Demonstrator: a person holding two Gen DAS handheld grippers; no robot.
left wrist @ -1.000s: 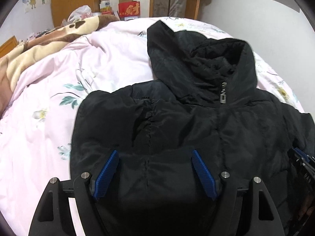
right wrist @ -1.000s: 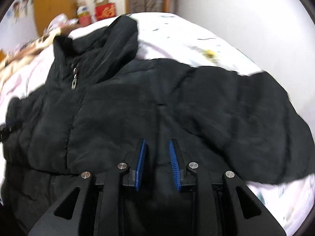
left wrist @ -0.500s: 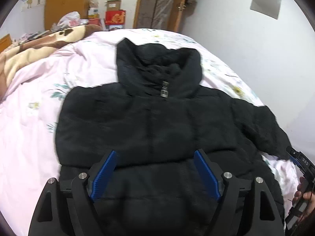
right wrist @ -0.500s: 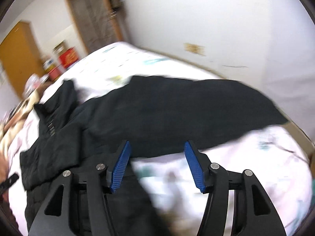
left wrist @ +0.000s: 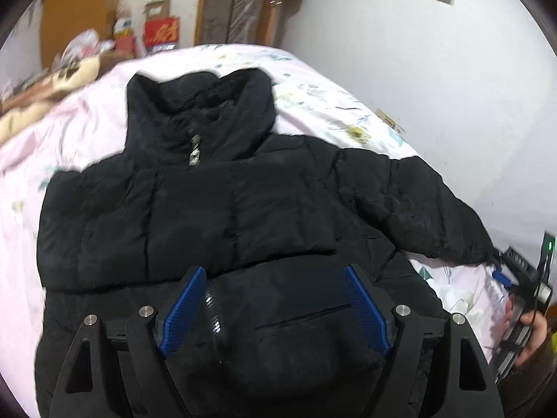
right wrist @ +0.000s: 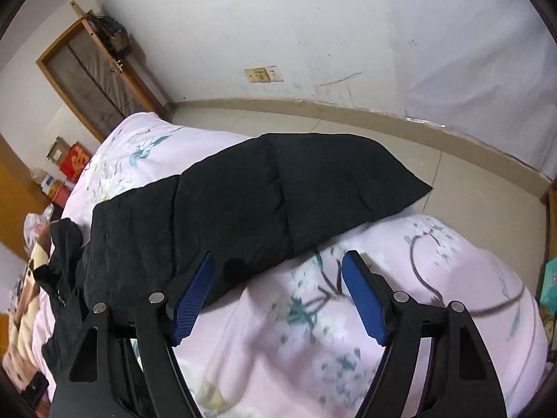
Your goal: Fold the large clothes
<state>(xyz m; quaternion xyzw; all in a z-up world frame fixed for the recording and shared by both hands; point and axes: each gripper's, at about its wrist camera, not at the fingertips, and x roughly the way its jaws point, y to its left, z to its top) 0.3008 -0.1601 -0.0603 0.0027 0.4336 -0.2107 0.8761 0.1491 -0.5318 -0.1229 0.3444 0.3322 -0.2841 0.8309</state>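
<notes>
A black hooded puffer jacket [left wrist: 216,209] lies front-up on the pink floral bed, zipped, hood toward the far end. One sleeve is folded across its chest. The other sleeve [right wrist: 296,188] stretches out flat to the bed's edge, its cuff hanging over the floor side. My left gripper [left wrist: 275,278] is open and empty above the jacket's lower front, near its zipper and pocket. My right gripper [right wrist: 278,271] is open and empty, hovering over the bedsheet just beside the outstretched sleeve's lower edge. It also shows at the right edge of the left wrist view [left wrist: 522,289].
The pink floral bedsheet [right wrist: 348,331] covers the bed. A brown and cream blanket [left wrist: 45,90] lies at the far left. Tiled floor [right wrist: 470,174] and a white wall lie past the bed's edge. Boxes [left wrist: 162,31] and a door stand beyond the bed.
My right gripper opened and swung right, from over the jacket's body to beside the outstretched sleeve. My left gripper stayed open and drew back toward the jacket's lower front.
</notes>
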